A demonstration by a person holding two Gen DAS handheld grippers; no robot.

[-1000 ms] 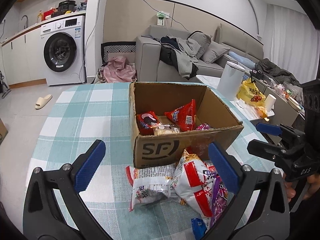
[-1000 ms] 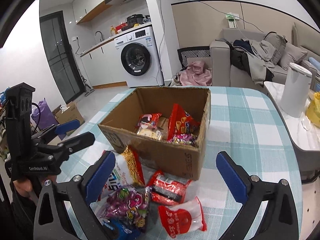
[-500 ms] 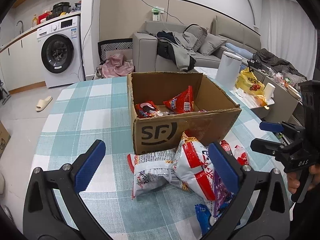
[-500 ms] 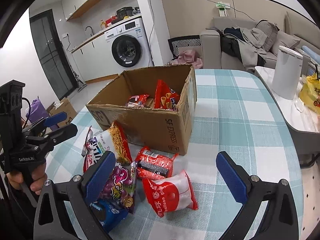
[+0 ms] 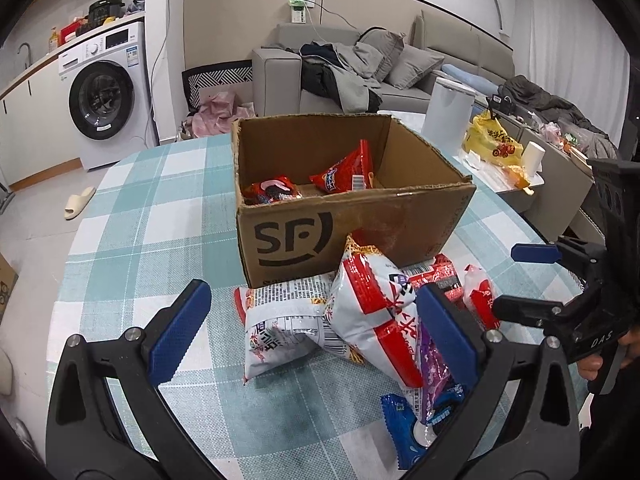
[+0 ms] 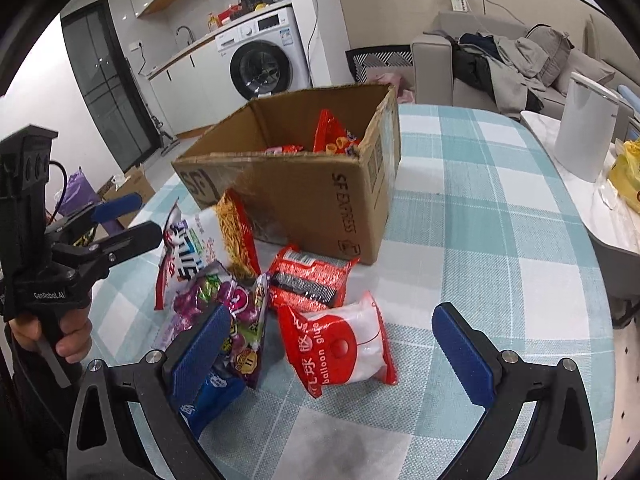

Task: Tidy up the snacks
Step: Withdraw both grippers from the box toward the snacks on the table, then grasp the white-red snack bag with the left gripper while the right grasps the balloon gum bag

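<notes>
Two snack packets at least already lie inside the open brown cardboard box (image 5: pixel 352 200) in the left wrist view: a red pouch (image 5: pixel 344 172) leaning against the far wall and a dark red one (image 5: pixel 274 190) in the near left corner. The rest wait in a heap on the teal-and-white checked tablecloth (image 5: pixel 160 208), pressed up against the box's printed front. A white packet with grey print (image 5: pixel 280 320) lies flat, a puffy white-and-red bag (image 5: pixel 372 308) leans over it, and a blue wrapper (image 5: pixel 404 416) sits nearest the camera. The left gripper (image 5: pixel 312 328) hangs above this heap with its blue pads spread wide and nothing between them, probably lined up to straddle a bag. The other tool shows at the right edge, also empty.

From the right wrist view the same heap fans out before the box corner: a tall white bag printed with yellow noodles (image 6: pixel 216 236) propped on the cardboard, a purple sweets bag (image 6: pixel 224 312), a red packet with a dark panel (image 6: pixel 312 280), and a red-and-white pouch marked "balloon glue" (image 6: pixel 340 344) lying apart on the cloth. The right gripper (image 6: pixel 332 348) is released and wide, framing that last pouch, which looks like its likeliest pick. A hand (image 6: pixel 68 336) holds the left tool at the edge.
</notes>
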